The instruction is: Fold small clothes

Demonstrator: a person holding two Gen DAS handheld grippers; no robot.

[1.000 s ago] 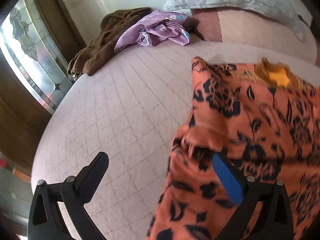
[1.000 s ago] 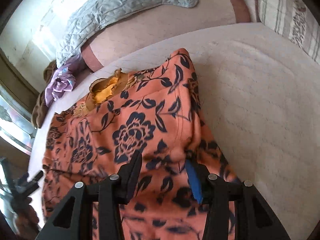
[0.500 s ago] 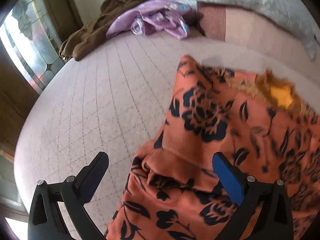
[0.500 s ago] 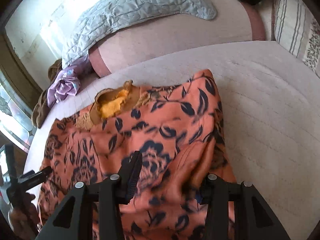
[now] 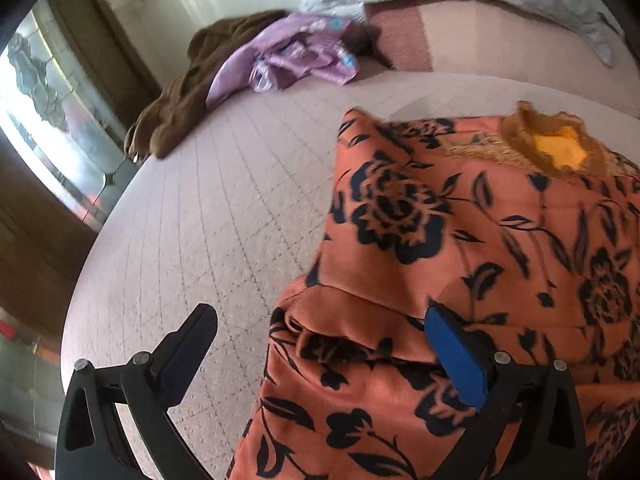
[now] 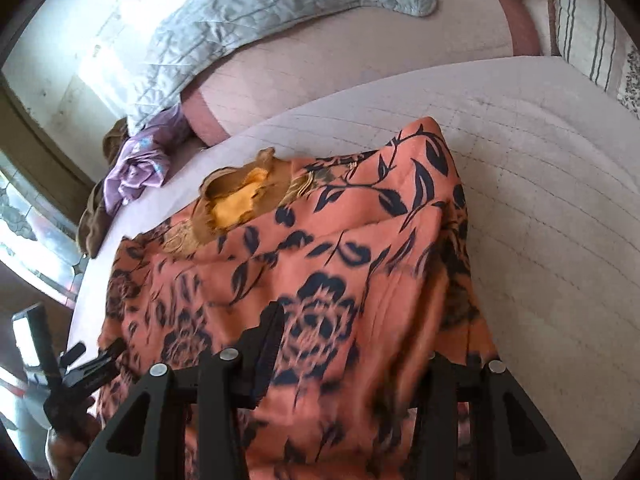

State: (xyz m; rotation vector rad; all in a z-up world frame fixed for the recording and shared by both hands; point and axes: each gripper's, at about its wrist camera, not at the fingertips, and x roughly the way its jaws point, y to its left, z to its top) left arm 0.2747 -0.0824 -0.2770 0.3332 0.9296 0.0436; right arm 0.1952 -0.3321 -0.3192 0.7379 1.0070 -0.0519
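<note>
An orange garment with black flowers and a yellow-lined neck (image 5: pixel 472 248) (image 6: pixel 320 264) lies spread on the pale quilted bed (image 5: pixel 224 232). My left gripper (image 5: pixel 320 312) stands open over the garment's left edge. Folded cloth lies between its fingers, and the blue pad (image 5: pixel 452 356) is clear of it. My right gripper (image 6: pixel 352 328) is open over the garment's near right part. The cloth's right edge drapes over the right finger and hides it; the left finger (image 6: pixel 264 344) is bare. The left gripper (image 6: pixel 80 368) also shows at the lower left of the right wrist view, held in a hand.
A brown garment (image 5: pixel 180 92) and a purple one (image 5: pixel 292 56) are heaped at the bed's far left corner. A grey quilt (image 6: pixel 256 12) lies over a pink bolster (image 6: pixel 360 64) at the back. A striped pillow (image 6: pixel 588 24) is far right. A window (image 5: pixel 36 92) and the bed's edge are at left.
The garment's right edge has lifted over my right gripper's right finger, hiding its blue pad. The left gripper has shifted, so the garment's left fold now lies between its fingers.
</note>
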